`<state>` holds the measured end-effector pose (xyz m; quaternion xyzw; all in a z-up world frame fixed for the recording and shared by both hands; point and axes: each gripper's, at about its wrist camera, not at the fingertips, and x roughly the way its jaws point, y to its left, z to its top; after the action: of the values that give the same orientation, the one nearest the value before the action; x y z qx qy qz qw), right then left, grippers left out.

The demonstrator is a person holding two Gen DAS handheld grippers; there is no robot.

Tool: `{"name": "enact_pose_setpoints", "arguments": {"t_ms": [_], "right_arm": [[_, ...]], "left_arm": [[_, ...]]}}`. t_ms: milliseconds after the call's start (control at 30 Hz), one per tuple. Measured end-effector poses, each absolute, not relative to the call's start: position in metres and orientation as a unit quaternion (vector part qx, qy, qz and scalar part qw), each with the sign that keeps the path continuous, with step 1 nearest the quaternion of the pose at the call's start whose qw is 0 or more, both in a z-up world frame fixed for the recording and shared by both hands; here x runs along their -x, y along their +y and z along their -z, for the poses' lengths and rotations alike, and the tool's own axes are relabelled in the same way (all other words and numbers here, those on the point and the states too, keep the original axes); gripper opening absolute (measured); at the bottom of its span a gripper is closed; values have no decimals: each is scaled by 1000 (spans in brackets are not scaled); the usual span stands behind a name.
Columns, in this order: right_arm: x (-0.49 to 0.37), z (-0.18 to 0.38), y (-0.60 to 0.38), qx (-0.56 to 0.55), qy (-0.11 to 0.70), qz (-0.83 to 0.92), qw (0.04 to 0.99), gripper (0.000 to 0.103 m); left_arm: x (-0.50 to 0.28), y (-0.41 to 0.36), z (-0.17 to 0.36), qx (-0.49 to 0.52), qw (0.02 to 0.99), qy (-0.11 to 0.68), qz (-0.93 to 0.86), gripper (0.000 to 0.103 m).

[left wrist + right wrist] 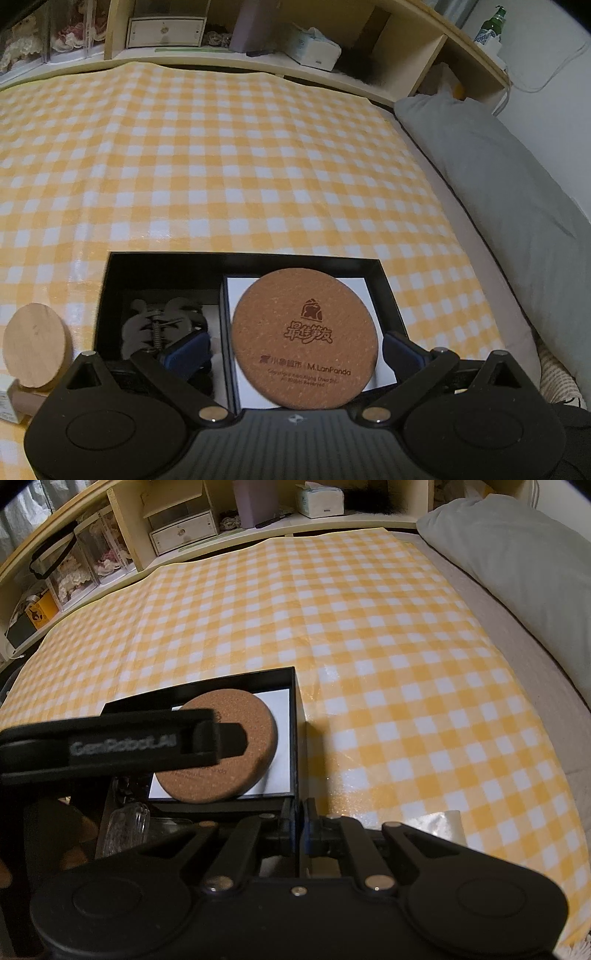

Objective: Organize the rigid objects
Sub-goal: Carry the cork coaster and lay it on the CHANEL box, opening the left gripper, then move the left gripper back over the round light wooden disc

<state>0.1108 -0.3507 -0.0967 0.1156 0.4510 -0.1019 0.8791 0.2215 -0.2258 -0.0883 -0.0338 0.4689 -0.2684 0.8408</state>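
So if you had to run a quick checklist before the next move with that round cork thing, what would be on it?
1. Cork coaster over the black box: ok, above the white card in its right part.
2. Left hand-held gripper jaws: wide apart beside the coaster; contact cannot tell.
3. Coaster lying flat: cannot tell; in the right wrist view it looks tilted.
4. Right hand-held gripper steadying the box: ok, shut on the wall at its near right corner.
5. Left compartment contents clear of the coaster: ok, the dark spring clamp sits apart.
6. Wooden disc packed: not ok, still outside on the checked cloth.
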Motion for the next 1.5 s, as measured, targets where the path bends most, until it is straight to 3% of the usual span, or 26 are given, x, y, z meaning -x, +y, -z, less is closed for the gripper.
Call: {"name": "enact_pose_setpoints", "arguments": {"t_ms": [800,1500], "right_arm": [[-110,96,-348,-120,449,104,879,5],[-111,96,-348,-116,449,105,880,5]], "left_arm": [[-174,-126,-20,-6,892,376,251,103],[-183,-17,29,17,927,348,136,103]]}}
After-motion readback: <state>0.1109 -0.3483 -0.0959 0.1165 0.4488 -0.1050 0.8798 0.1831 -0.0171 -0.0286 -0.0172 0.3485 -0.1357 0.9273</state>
